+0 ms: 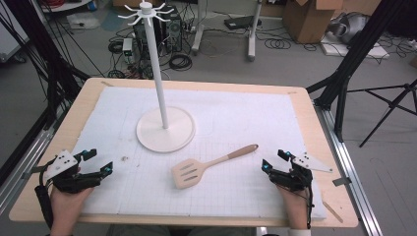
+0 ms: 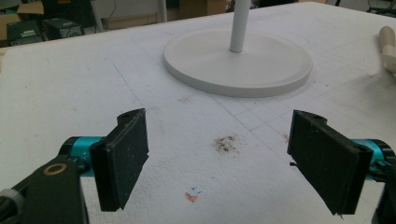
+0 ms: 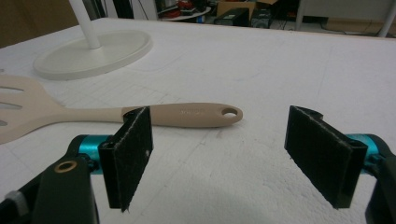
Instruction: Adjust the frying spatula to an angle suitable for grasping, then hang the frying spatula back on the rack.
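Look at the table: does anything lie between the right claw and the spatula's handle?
Nothing visible does. The right claw is open, and only bare white mat lies between it and the spatula, whose handle end points toward that claw. The white stand sits farther back, off that path.

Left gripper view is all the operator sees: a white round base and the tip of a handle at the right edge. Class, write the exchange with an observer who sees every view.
Operator: What does that handle belong to?
Observer: A slotted spatula lying flat on the white mat.
Operator: How tall is the stand?
Observer: The stand rises to a ring of hooks, all bare.
Operator: Where is the other hand-held gripper?
Observer: The right hand-held gripper sits open, just short of the spatula's handle end, apart from it.
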`<state>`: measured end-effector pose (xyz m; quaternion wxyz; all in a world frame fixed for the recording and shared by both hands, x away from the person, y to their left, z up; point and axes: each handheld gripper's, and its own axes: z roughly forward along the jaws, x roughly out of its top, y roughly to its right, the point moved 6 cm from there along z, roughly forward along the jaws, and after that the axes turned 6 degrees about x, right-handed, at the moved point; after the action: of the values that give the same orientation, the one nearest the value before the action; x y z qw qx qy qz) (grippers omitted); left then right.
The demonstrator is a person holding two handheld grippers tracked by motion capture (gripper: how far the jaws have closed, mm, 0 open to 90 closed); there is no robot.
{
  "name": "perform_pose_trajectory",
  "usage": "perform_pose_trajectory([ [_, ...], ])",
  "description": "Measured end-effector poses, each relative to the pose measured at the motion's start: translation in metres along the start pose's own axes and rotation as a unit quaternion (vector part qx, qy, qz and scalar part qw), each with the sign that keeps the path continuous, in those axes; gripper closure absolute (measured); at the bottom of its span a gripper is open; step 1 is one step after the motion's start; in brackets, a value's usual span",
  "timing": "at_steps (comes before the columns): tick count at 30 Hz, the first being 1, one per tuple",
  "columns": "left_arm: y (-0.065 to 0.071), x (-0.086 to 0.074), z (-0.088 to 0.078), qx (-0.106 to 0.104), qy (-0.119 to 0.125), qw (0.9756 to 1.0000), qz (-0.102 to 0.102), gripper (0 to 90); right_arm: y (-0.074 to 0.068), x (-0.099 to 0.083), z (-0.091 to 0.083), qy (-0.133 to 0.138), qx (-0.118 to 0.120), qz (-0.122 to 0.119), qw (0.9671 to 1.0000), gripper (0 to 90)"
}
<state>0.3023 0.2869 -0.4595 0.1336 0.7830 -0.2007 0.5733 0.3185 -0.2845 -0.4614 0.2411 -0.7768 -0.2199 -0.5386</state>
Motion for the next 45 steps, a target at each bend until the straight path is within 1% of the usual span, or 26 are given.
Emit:
perform_pose_trajectory([
  [1, 0.001, 0.001, 0.0, 0.0, 0.001, 1.0, 0.001, 20.7, 0.0, 0.0, 0.0, 0.0, 0.001, 0.003, 1.0, 22.2],
  [2, 0.001, 0.001, 0.0, -0.001, 0.002, 1.0, 0.001, 20.7, 0.001, 0.0, 0.0, 0.002, 0.001, -0.002, 1.0, 22.1],
  [7, 0.006, 0.008, -0.001, -0.006, 0.007, 0.9999, 0.007, 20.8, 0.0, 0.001, -0.001, 0.003, 0.0, -0.002, 1.0, 21.9],
  [8, 0.011, 0.013, -0.001, -0.012, 0.009, 0.9998, 0.016, 20.7, 0.001, 0.001, -0.001, 0.003, -0.001, -0.001, 1.0, 21.9],
  [9, 0.011, 0.013, -0.001, -0.012, 0.009, 0.9998, 0.016, 20.7, 0.001, 0.001, -0.001, 0.003, -0.001, -0.001, 1.0, 21.9],
  [10, 0.018, 0.018, 0.001, -0.014, 0.008, 0.9997, 0.019, 20.7, 0.0, 0.001, -0.002, 0.003, -0.001, 0.002, 1.0, 21.8],
  [11, 0.018, 0.018, 0.001, -0.014, 0.008, 0.9997, 0.019, 20.7, 0.0, 0.001, -0.002, 0.003, -0.001, 0.002, 1.0, 21.8],
  [12, 0.021, 0.021, 0.001, -0.021, 0.009, 0.9996, 0.019, 20.5, 0.0, 0.001, -0.002, 0.004, 0.0, 0.002, 1.0, 21.8],
  [13, 0.027, 0.027, 0.002, -0.028, 0.013, 0.9992, 0.025, 20.5, 0.0, 0.002, -0.002, 0.005, -0.001, -0.001, 1.0, 21.8],
  [14, 0.029, 0.029, 0.002, -0.031, 0.014, 0.999, 0.029, 20.5, 0.001, 0.002, -0.002, 0.005, -0.002, 0.0, 1.0, 21.8],
  [15, 0.029, 0.029, 0.002, -0.031, 0.014, 0.999, 0.029, 20.4, 0.001, 0.002, -0.002, 0.005, -0.002, 0.0, 1.0, 21.8],
  [16, 0.033, 0.032, 0.003, -0.036, 0.019, 0.9988, 0.027, 20.5, 0.0, 0.001, -0.002, 0.005, -0.001, 0.001, 1.0, 21.7],
  [21, 0.035, 0.033, 0.004, -0.039, 0.021, 0.9987, 0.027, 20.5, 0.001, 0.001, -0.001, 0.006, -0.002, 0.002, 1.0, 21.7],
  [24, 0.032, 0.033, 0.004, -0.038, 0.021, 0.9988, 0.023, 20.4, 0.002, 0.002, -0.002, 0.008, -0.003, 0.004, 1.0, 21.7],
  [27, 0.032, 0.032, 0.005, -0.039, 0.022, 0.9987, 0.026, 20.4, 0.002, 0.002, -0.002, 0.006, -0.003, 0.005, 1.0, 21.7],
  [33, 0.033, 0.038, 0.007, -0.043, 0.024, 0.9984, 0.029, 20.4, -0.001, 0.006, -0.003, 0.011, -0.001, -0.002, 0.9999, 21.5],
  [34, 0.035, 0.04, 0.008, -0.045, 0.025, 0.9982, 0.031, 20.5, -0.002, 0.006, -0.004, 0.009, -0.002, -0.001, 1.0, 21.6],
  [35, 0.037, 0.042, 0.009, -0.047, 0.025, 0.998, 0.034, 20.5, -0.002, 0.007, -0.004, 0.009, -0.003, -0.005, 0.9999, 21.3],
  [36, 0.042, 0.048, 0.01, -0.051, 0.026, 0.9976, 0.039, 20.4, -0.002, 0.008, -0.005, 0.011, -0.002, -0.006, 0.9999, 21.1],
  [37, 0.042, 0.048, 0.01, -0.051, 0.026, 0.9976, 0.039, 20.5, -0.002, 0.009, -0.006, 0.014, -0.001, -0.007, 0.9999, 21.1],
  [38, 0.048, 0.054, 0.012, -0.06, 0.028, 0.997, 0.042, 20.4, -0.003, 0.01, -0.007, 0.015, -0.001, -0.005, 0.9999, 21.0],
  [39, 0.048, 0.054, 0.012, -0.06, 0.028, 0.997, 0.042, 20.4, -0.003, 0.01, -0.007, 0.015, -0.001, -0.005, 0.9999, 21.0],
  [40, 0.053, 0.059, 0.014, -0.066, 0.028, 0.9963, 0.047, 20.5, -0.004, 0.012, -0.008, 0.018, 0.003, -0.005, 0.9998, 20.6],
  [41, 0.053, 0.059, 0.014, -0.066, 0.028, 0.9963, 0.047, 20.4, -0.004, 0.012, -0.008, 0.018, 0.003, -0.005, 0.9998, 20.6],
  [44, 0.067, 0.072, 0.022, -0.086, 0.024, 0.9944, 0.056, 20.3, -0.007, 0.015, -0.009, 0.017, 0.004, -0.007, 0.9998, 20.6],
  [45, 0.067, 0.072, 0.022, -0.086, 0.024, 0.9944, 0.056, 20.2, -0.007, 0.015, -0.009, 0.017, 0.004, -0.008, 0.9998, 20.6],
])
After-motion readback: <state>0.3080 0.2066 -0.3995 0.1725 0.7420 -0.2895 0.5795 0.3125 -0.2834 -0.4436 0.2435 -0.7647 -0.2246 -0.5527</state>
